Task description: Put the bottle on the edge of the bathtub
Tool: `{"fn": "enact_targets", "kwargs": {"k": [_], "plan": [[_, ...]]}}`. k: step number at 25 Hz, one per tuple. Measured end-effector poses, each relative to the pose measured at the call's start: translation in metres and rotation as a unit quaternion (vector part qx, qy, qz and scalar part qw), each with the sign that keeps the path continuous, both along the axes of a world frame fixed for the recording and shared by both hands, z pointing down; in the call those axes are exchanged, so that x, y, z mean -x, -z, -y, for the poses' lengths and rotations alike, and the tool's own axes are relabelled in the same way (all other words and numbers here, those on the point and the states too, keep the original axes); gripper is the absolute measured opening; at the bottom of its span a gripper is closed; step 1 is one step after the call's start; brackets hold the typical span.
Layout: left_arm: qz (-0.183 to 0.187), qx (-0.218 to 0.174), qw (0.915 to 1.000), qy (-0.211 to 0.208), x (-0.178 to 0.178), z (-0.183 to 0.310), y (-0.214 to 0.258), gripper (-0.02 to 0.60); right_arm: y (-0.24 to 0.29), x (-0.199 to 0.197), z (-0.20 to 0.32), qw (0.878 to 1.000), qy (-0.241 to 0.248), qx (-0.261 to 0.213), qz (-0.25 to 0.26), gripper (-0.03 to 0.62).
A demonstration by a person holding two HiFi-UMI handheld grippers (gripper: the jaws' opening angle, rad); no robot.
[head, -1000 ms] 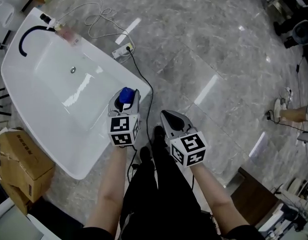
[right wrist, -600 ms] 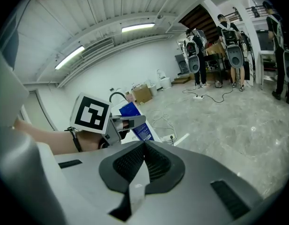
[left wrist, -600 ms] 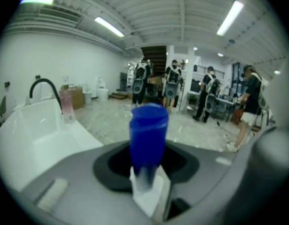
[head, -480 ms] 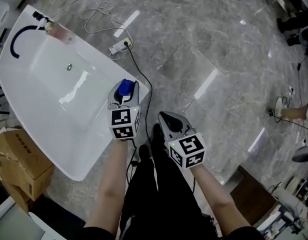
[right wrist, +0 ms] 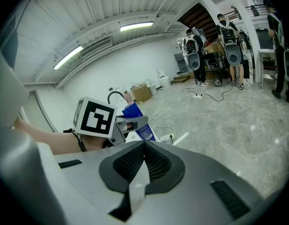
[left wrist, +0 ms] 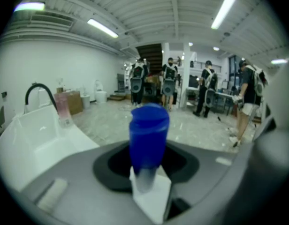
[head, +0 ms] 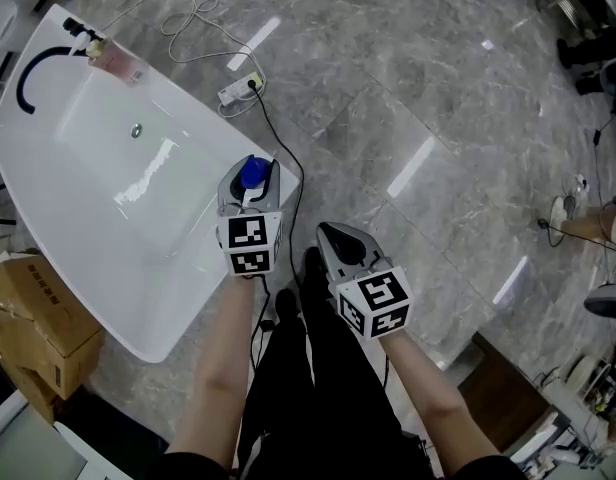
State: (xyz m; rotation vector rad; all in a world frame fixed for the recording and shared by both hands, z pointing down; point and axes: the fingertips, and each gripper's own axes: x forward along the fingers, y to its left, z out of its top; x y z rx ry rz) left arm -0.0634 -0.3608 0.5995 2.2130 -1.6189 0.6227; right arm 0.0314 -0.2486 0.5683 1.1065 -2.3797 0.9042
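Blue plastic bottle (head: 252, 172) with clear lower body: upright, clamped between jaws of left gripper (head: 250, 184), over floor-side rim of white oval bathtub (head: 188, 98); contact with rim not discernible. Right gripper (head: 333, 236): jaws pressed together, nothing between, just beside left gripper, over grey marble floor (head: 438, 88). Pink bottle (head: 116, 60) and black curved faucet (head: 28, 68) at tub's far end. Cardboard box (head: 38, 328) beside tub.
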Motion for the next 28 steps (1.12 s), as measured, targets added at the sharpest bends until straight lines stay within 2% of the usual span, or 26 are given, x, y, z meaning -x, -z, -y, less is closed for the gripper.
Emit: {"fn": "enact_targets", "kwargs": {"k": [10,20,28], "plan": [[0.011,-0.006,0.9999,-0.011,-0.0062,-0.0008,-0.0030,0.164,-0.0027,0.0004,-0.0056,1.000,-0.004,0.004,0.001,0.003],[-0.005,0.005,1.0000,-0.006,-0.0057,0.0034,-0.0022,0.169,0.0013,-0.0013,-0.0070,1.000,-0.008,0.002,-0.001,0.003],[-0.009,0.005,0.9999,-0.002,-0.0059,0.0055,-0.0020,0.241,0.0020,-0.0047,-0.0086,1.000,-0.010,0.003,-0.001,0.003]]}}
